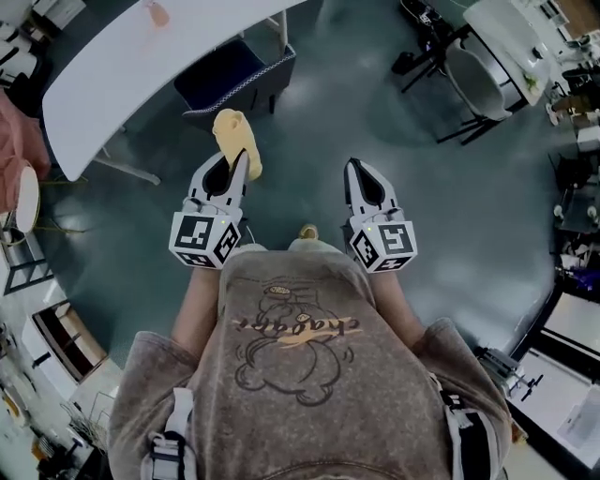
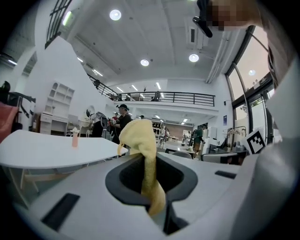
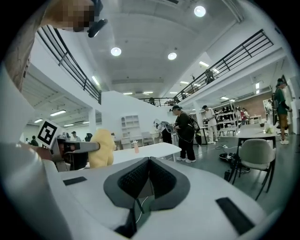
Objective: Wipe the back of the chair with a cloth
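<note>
Approach stage: left tool (image 1: 238, 159) grips the yellow cloth (image 1: 235, 134), right tool (image 1: 356, 167) closed and empty; next, reach the back of the far chair (image 1: 228, 73).

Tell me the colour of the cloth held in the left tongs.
Pale yellow, with no pattern. The cloth shows best in the left gripper view.

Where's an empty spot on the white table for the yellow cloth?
Most of the white table is bare, from the pink bottle to its near end. The floor right of the blue chair is open. Farther right, black stands crowd it.
</note>
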Available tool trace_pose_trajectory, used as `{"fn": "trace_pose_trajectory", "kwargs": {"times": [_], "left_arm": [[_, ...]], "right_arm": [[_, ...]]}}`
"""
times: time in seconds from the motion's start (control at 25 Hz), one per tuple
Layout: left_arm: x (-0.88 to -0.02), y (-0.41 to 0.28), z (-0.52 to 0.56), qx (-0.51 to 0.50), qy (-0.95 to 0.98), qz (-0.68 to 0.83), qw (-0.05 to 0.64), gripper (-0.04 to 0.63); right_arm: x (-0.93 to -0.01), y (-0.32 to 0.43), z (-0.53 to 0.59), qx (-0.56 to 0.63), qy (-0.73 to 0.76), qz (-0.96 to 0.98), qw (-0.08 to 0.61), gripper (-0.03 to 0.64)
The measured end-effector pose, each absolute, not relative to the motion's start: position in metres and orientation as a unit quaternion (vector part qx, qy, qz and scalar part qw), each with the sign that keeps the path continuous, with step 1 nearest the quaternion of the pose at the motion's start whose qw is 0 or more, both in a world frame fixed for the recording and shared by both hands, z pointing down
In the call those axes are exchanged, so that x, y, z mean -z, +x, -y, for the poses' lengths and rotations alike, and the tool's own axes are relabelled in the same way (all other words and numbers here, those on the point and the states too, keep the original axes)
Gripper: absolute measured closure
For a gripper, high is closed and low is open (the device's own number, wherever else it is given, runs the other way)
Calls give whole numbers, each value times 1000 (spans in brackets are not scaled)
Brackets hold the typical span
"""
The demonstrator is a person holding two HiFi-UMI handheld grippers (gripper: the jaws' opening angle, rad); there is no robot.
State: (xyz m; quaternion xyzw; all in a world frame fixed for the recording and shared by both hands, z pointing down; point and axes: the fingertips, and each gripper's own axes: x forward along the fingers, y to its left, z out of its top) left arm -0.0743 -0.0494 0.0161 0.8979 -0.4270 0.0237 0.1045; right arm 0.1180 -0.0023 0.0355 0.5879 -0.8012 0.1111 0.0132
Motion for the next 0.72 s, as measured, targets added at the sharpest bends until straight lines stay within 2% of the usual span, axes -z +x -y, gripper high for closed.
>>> {"fn": "trace_pose_trajectory", "kwargs": {"times": [0.28,0.72], "left_arm": [[-19,-79,66,-19,869,481,110,545],[-43,-103,117,-39,867,482,122,545]], "right_arm": [[-45,117,41,-115,537,835,22,592],[-53,91,102,-121,525,842,16,592]]}}
